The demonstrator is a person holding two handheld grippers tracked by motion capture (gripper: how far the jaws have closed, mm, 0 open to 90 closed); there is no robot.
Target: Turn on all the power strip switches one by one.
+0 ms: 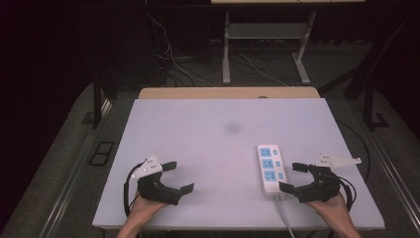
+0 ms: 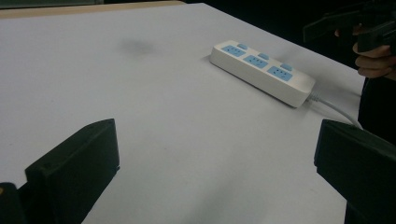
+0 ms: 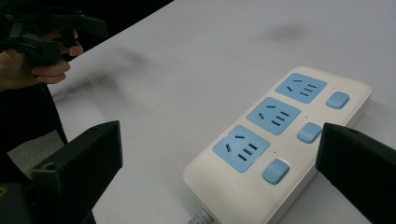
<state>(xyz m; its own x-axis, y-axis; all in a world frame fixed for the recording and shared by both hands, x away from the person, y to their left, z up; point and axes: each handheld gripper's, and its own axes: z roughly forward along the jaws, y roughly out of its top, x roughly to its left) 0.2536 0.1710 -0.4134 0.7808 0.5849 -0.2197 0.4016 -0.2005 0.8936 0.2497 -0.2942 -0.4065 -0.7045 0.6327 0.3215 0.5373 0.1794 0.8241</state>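
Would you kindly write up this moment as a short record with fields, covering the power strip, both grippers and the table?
Main object: white power strip with three blue sockets and three blue switches, lying flat
Cable: grey cable leaves its near end toward the table's near edge
Surface: pale table with a faint dark smudge near the middle
Right gripper: open, just right of the strip's near end, not gripping it
Left gripper: open, over bare table, well apart from the strip
Background: dark floor with loose cables

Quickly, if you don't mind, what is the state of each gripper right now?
Left gripper: open, holding nothing.
Right gripper: open, holding nothing, beside the power strip.
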